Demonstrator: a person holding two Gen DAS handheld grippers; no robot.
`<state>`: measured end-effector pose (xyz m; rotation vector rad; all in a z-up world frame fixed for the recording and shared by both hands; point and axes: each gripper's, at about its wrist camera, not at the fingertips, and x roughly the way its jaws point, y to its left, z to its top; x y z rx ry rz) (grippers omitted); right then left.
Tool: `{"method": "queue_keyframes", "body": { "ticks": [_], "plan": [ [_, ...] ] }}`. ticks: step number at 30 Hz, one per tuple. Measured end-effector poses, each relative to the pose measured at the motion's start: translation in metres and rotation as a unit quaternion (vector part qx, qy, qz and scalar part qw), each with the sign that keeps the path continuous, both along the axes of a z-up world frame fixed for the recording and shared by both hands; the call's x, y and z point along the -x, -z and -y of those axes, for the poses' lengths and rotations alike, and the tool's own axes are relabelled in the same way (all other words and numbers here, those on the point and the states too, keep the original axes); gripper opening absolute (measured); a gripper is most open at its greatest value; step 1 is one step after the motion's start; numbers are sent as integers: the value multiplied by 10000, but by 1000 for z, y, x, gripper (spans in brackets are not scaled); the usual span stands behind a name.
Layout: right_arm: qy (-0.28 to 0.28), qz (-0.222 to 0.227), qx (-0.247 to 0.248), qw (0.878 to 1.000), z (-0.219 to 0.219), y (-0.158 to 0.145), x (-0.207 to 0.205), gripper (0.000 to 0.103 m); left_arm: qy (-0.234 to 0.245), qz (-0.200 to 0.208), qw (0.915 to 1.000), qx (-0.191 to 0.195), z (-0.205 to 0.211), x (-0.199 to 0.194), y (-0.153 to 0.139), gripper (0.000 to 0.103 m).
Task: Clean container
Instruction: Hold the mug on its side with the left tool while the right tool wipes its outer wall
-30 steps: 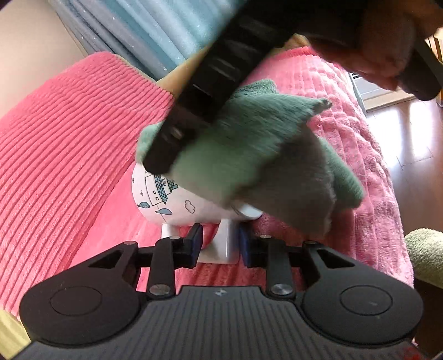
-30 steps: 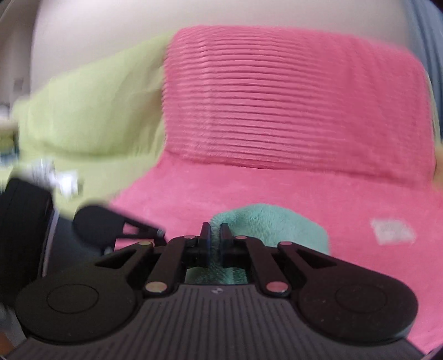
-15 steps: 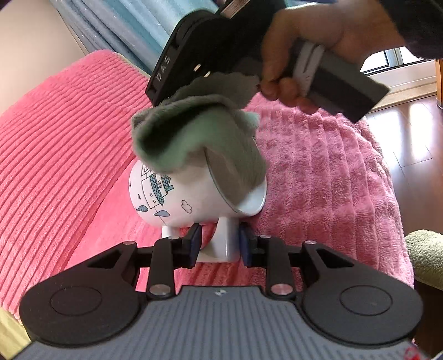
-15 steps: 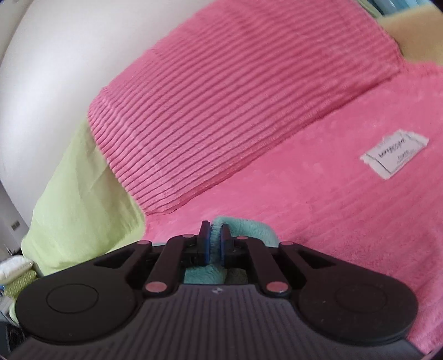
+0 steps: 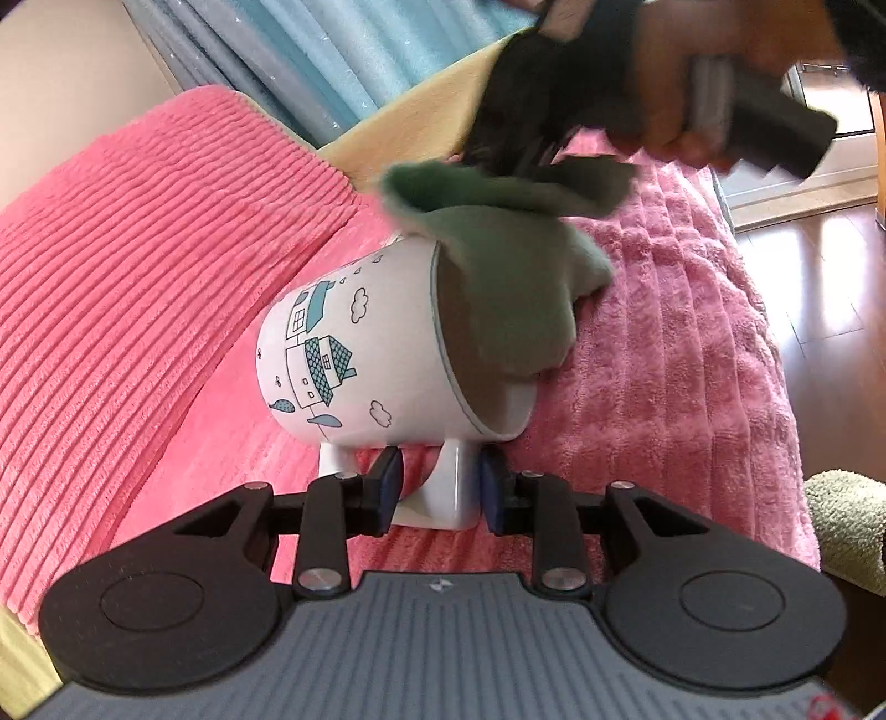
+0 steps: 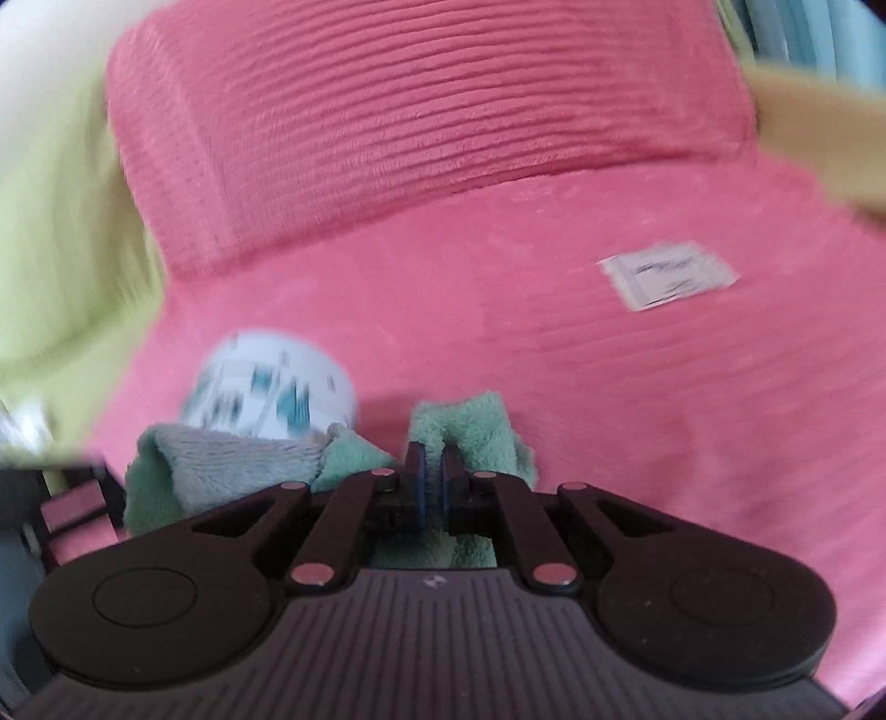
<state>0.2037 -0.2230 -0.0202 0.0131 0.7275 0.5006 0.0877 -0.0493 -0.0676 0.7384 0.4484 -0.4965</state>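
One mug (image 5: 354, 354), one green cloth (image 5: 509, 266), two grippers (image 5: 437, 487) (image 6: 433, 471), one pink cushion (image 5: 138, 266).

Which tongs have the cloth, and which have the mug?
The right tongs are shut on the green cloth, which hangs into the mug. The left tongs clamp the mug's white handle.

pink blanket (image 5: 664, 343), ribbed cushion (image 5: 138, 266), curtain (image 5: 343, 50)

Mug (image 5: 354, 354) tipped sideways above blanket (image 5: 664, 354), cloth (image 5: 515, 277) in its mouth, cushion (image 5: 138, 266) to the left
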Motion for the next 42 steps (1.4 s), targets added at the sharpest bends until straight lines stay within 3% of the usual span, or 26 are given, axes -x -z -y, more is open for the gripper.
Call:
{"method": "queue_keyframes", "body": {
  "ticks": [4,7,9,11,14,19,26,29,35,38,41,42],
  "plan": [
    [200,569,548,9967,-4,-18,42,4,-17,-7,10000,1,3,2,-1,35],
    [-331,1335,84,9905,-11,-38,76,4,9,26,10000,-28,6,7,0,35],
    [-1039,1796,-123,9782,-28,-48,98,4,35,53,10000,-49,8,11,2,35],
    [-1607,1802,14,9704,-50,-46,106,4,52,84,9999,-81,8,15,3,35],
    [-2012,1680,665,9627,-83,-34,104,4,89,143,9998,-141,9,19,5,34],
    [-2169,1852,1307,9495,-112,-31,91,2,109,169,9997,-170,10,18,5,34],
    [-1607,1902,387,9677,-84,-34,58,0,155,271,9992,-262,11,14,6,35],
    [-1377,2085,394,9675,-79,-29,54,0,158,293,9991,-269,11,11,5,35],
    [-728,1949,83,9781,-53,-25,43,3,12,279,9993,-251,10,4,4,35],
    [-396,1751,149,9836,-42,-15,35,5,-18,257,9994,-237,11,1,3,35],
    [-192,1379,-104,9902,-25,-5,28,5,-43,286,9992,-281,12,7,5,35],
    [-146,1330,75,9910,-23,-4,27,5,-57,275,9992,-267,12,8,5,36]
  ]
}}
